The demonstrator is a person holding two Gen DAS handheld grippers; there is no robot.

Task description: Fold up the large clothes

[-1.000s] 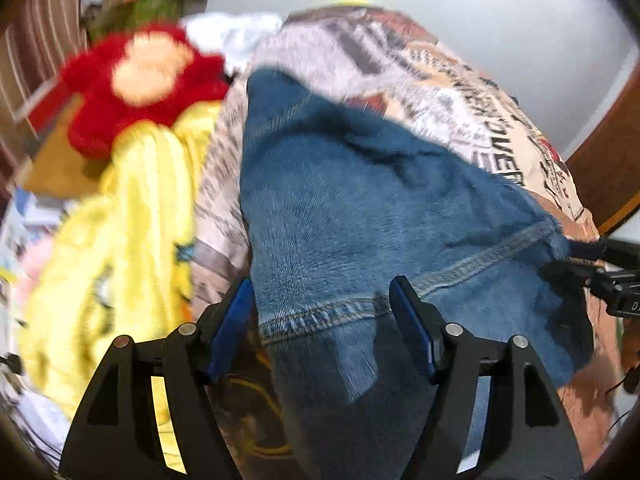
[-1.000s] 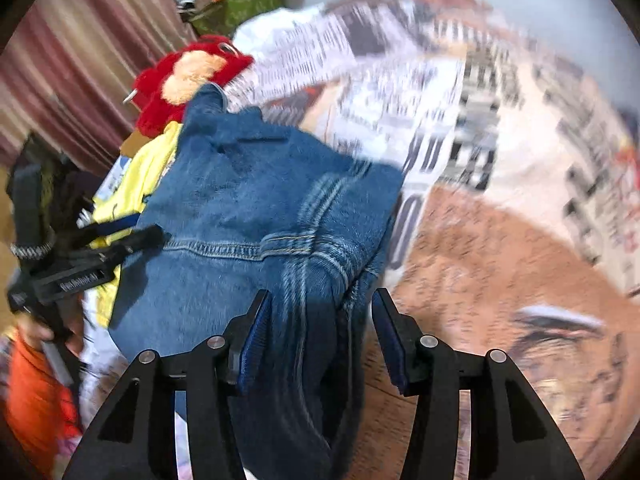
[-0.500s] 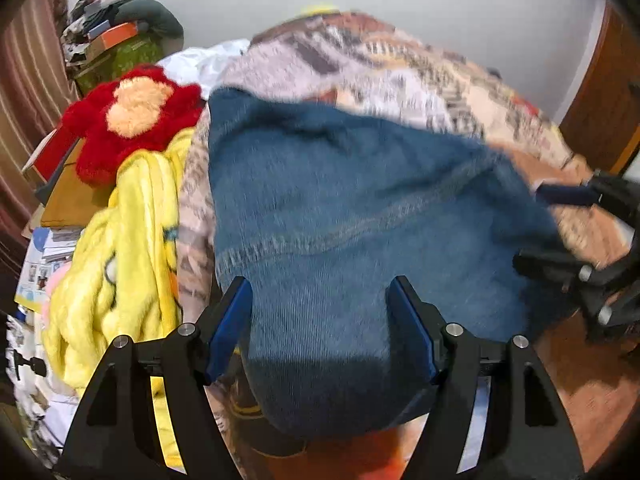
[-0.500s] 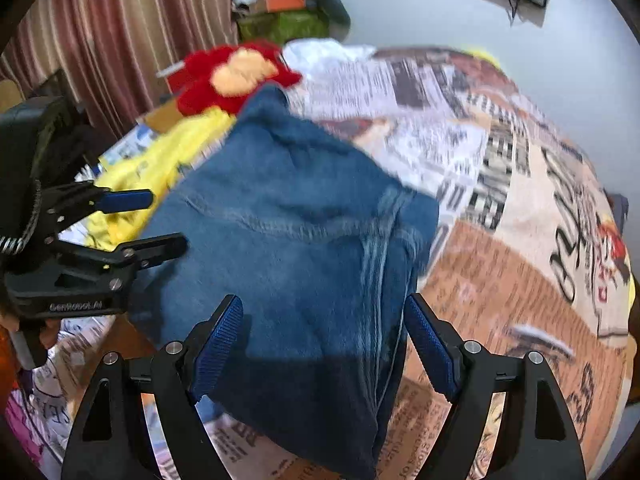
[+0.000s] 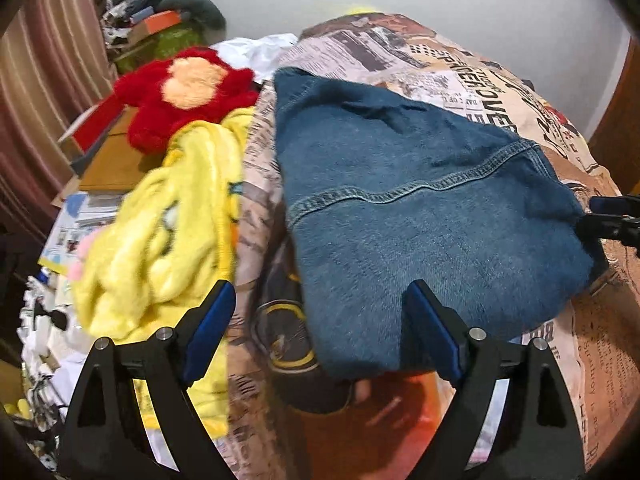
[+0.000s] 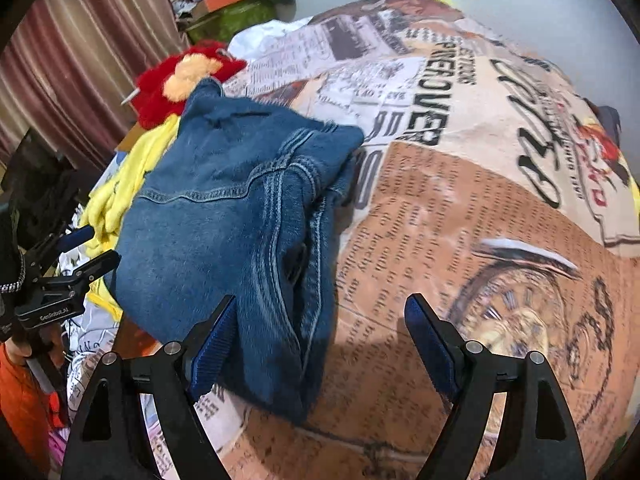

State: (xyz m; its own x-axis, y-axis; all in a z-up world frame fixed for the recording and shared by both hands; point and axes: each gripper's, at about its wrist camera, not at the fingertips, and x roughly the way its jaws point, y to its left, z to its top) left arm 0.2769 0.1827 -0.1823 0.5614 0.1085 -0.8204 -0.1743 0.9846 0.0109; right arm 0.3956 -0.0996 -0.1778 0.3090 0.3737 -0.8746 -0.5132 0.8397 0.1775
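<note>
A bed under a newspaper-print bedspread (image 6: 460, 208) fills my view, striped curtains (image 6: 80, 52) at far left. A red plush toy (image 5: 180, 96) and yellow blanket (image 5: 168, 216) lie left of the folded jeans (image 5: 420, 216). My left gripper (image 5: 320, 328) is opening, gripping nothing; my right gripper (image 6: 320, 344) hangs released over the jeans' edge.

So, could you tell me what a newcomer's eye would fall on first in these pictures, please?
First, the folded blue jeans lying on the bed's newspaper-print cover, in the middle of both views. Next, the red plush toy and the yellow fleece blanket, piled at the bed's left edge beside the jeans. Both claws stand over the near edge holding nothing; the left claw is opening.
</note>
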